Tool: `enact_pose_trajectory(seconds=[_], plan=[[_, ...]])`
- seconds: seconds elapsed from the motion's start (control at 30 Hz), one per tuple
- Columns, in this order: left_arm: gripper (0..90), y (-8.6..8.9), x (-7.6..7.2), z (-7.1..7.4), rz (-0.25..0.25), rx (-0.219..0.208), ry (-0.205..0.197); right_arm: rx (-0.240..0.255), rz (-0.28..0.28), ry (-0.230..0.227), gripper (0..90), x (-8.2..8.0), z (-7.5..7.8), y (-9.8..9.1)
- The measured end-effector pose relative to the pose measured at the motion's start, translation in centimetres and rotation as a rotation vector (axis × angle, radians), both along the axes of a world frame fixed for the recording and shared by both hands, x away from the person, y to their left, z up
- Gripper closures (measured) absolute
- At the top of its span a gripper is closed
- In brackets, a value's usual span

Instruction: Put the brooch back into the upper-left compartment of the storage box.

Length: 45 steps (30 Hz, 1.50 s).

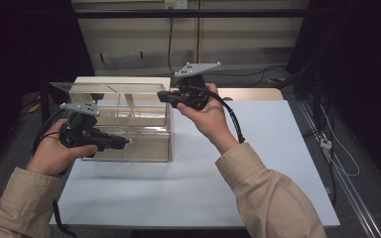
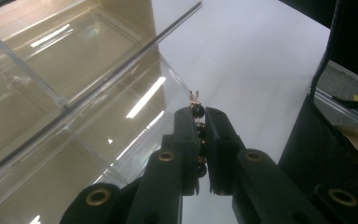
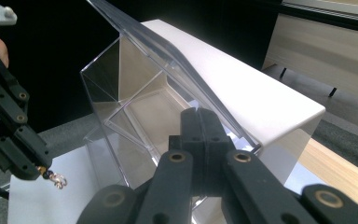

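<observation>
A clear plastic box (image 1: 144,148) with several compartments stands on the white table (image 1: 258,163). Its clear lid (image 1: 109,88) is lifted and tilted back. My right gripper (image 1: 162,95) is shut on the lid's right edge, and in the right gripper view the jaws (image 3: 199,116) pinch the lid (image 3: 168,51) above the box (image 3: 121,107). My left gripper (image 1: 121,142) hovers at the box's front wall, pointing right. It is shut on a small earring (image 2: 196,99) of black beads and copper wire, whose hook pokes past the tips. The earring (image 3: 56,178) also dangles from the left gripper (image 3: 35,170).
A white block (image 1: 124,80) stands right behind the clear box. A wooden top (image 1: 253,93) shows at the table's far right edge. Cables run over the floor (image 1: 337,148) to the right. Bare white table lies in front of and to the right of the box.
</observation>
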<state>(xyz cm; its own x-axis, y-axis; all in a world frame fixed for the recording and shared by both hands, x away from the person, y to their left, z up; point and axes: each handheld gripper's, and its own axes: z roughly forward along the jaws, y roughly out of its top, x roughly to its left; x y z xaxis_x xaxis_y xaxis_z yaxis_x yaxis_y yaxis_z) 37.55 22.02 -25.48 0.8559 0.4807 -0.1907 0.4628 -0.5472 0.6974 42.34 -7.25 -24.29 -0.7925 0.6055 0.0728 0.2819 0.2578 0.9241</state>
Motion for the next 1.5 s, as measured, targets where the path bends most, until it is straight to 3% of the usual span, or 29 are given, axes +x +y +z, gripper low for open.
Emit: enact_pose_trajectory(seconds=[0.73, 1.0, 1.5], plan=[[84.2, 1.1, 0.9, 1.0, 0.033, 0.017, -0.006, 0.002, 0.0, 0.013, 90.0, 0.1, -0.1, 0.0], [84.2, 1.4, 1.3, 1.7, 0.036, 0.046, -0.011, 0.001, 0.003, 0.022, 90.0, 0.2, -0.1, -0.1], [84.2, 2.3, 2.2, 2.3, 0.08, 0.053, -0.009, 0.002, 0.003, 0.024, 90.0, 0.2, -0.1, 0.0]])
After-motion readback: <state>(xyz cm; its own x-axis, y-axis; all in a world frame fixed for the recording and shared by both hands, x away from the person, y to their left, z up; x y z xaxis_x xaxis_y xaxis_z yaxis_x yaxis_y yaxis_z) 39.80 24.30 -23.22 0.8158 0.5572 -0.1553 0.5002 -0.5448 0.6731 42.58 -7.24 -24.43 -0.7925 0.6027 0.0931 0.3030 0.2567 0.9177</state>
